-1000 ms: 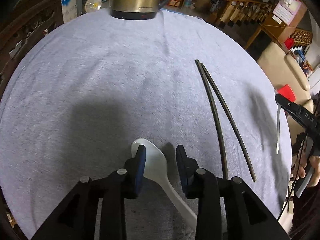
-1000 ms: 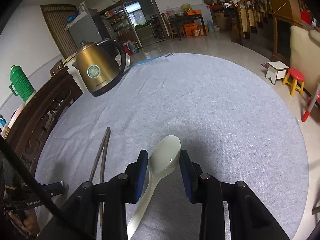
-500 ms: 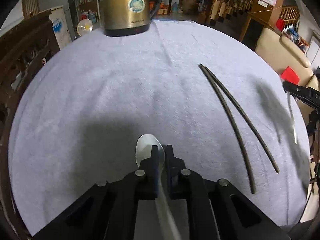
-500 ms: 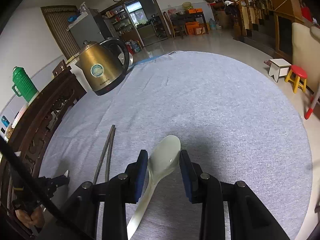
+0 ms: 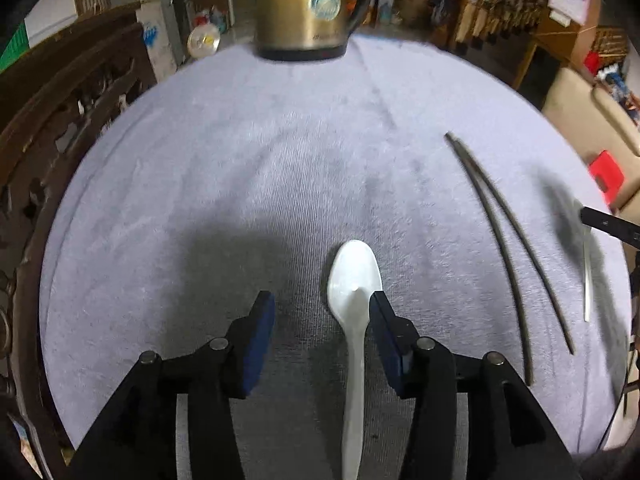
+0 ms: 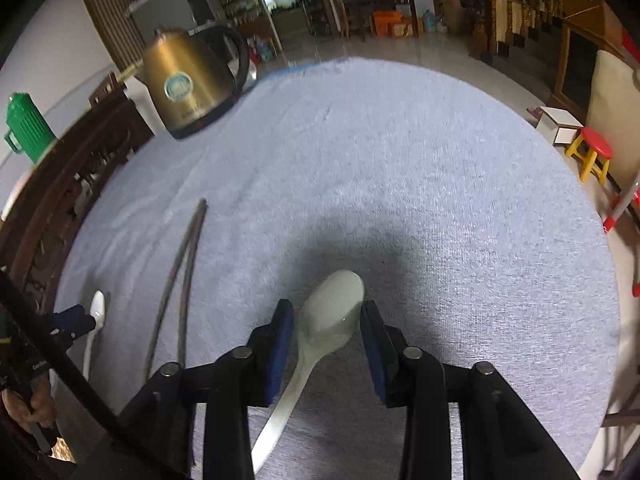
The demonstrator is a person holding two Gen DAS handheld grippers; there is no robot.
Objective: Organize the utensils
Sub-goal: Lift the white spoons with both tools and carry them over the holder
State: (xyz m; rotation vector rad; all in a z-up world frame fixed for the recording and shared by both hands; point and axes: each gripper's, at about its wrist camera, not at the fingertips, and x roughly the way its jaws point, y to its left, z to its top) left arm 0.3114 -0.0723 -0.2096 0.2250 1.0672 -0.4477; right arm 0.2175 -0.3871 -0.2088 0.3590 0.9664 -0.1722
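From the left wrist camera, the left gripper (image 5: 322, 314) stands with its jaws spread wide over the grey tablecloth (image 5: 224, 168). A white spoon (image 5: 354, 320) lies on the cloth between the blue pads, bowl pointing away; its neck sits right against the right-hand pad, well clear of the other, so nothing is clamped. To the right lie two dark chopsticks (image 5: 508, 240), tips close together at the far end and spreading apart toward the near end. Farther right, at the edge of the cloth, the tip of the right gripper (image 5: 608, 224) reaches in, with a pale spoon handle (image 5: 587, 280) hanging below it. A brass-coloured kettle (image 5: 304, 4) stands at the far edge of the table.

From the right wrist camera, the right gripper (image 6: 327, 330) has its jaws parted, and a pale green spoon (image 6: 328, 320) sits between the pads, bowl forward, handle slanting back to the left. There is a gap on both sides of the bowl; I cannot tell whether the spoon rests on the cloth or is carried. The chopsticks (image 6: 180, 280) lie to the left, and beyond them the white spoon (image 6: 96, 320) shows beside the left gripper's blue pad (image 6: 74, 320). The kettle (image 6: 188, 84) stands at the far left of the table, and a green jug (image 6: 26, 128) sits behind a dark wooden chair (image 6: 68, 184).
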